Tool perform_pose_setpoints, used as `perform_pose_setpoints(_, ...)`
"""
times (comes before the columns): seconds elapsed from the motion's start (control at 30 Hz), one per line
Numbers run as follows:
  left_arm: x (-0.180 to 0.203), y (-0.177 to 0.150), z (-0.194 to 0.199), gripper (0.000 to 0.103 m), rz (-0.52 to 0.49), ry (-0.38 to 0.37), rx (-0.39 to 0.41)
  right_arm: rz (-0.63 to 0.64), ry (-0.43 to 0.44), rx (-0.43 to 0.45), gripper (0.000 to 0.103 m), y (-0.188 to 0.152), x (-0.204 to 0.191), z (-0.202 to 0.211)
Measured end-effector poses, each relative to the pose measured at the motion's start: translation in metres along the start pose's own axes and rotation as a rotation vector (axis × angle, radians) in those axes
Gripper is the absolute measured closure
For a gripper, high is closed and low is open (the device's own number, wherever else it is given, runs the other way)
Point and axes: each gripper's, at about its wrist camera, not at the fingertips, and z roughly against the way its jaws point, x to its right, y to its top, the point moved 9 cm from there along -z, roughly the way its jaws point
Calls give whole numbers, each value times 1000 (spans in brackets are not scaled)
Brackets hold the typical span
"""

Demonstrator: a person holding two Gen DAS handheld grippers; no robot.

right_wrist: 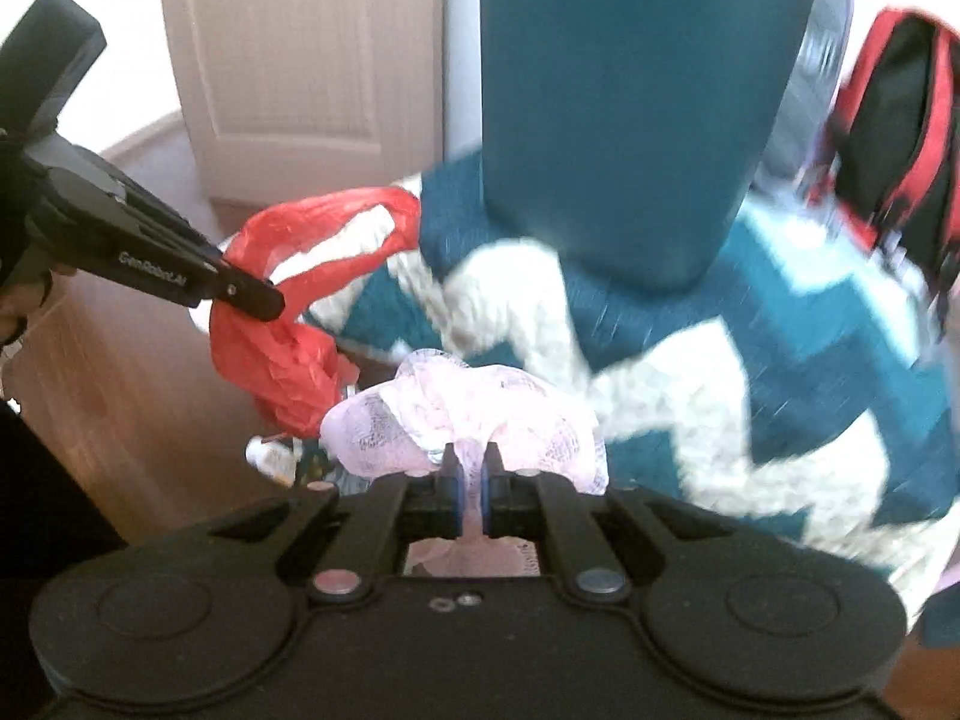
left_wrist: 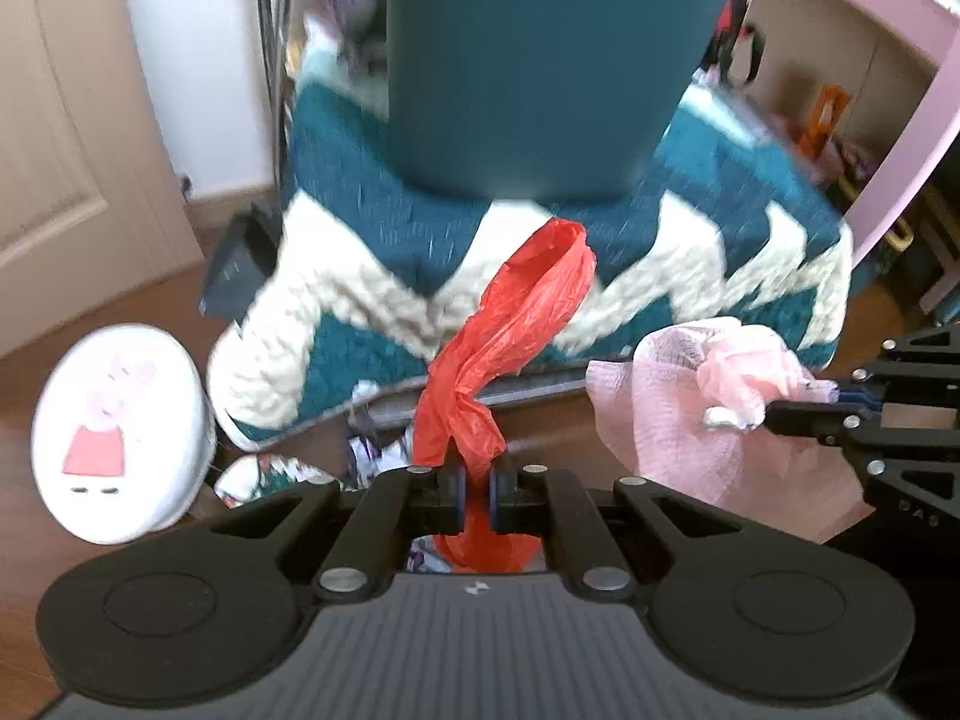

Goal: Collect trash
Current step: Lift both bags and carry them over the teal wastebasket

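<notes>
A teal-and-cream zigzag blanket (left_wrist: 600,276) over a chair fills the frame's middle, a teal chair back (left_wrist: 540,60) above it. Both pickups look done: the left gripper (left_wrist: 477,489) has its jaws clamped on a red plastic bag (left_wrist: 522,312), centre; the right gripper (right_wrist: 471,489) pinches pink netting (right_wrist: 480,408). Bottom left, a cartoon-pig stool (left_wrist: 120,432) and small wrappers (left_wrist: 264,477) sit on the wood floor (left_wrist: 36,372), seemingly still uncollected.

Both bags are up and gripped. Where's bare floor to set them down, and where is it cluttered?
Bare wooden floor lies left, between the cream panelled door and the white round cartoon-pig item; more shows in the right wrist view below the door. Crowded: small wrappers litter the floor below the teal-and-cream zigzag knitted blanket.
</notes>
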Motion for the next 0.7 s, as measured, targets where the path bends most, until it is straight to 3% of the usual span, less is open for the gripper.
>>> perform_pose_setpoints(0.2, 26, 28, 77, 97, -31, 36, 138, 54, -58, 169, 98, 40, 9, 84)
perform_pose_setpoints(0.43, 48, 88, 163, 97, -38, 73, 325, 145, -151, 382, 98, 109, 23, 170)
perform_pose_setpoints(0.7, 66, 182, 240, 97, -57, 123, 509, 144, -192, 518, 98, 201, 45, 217)
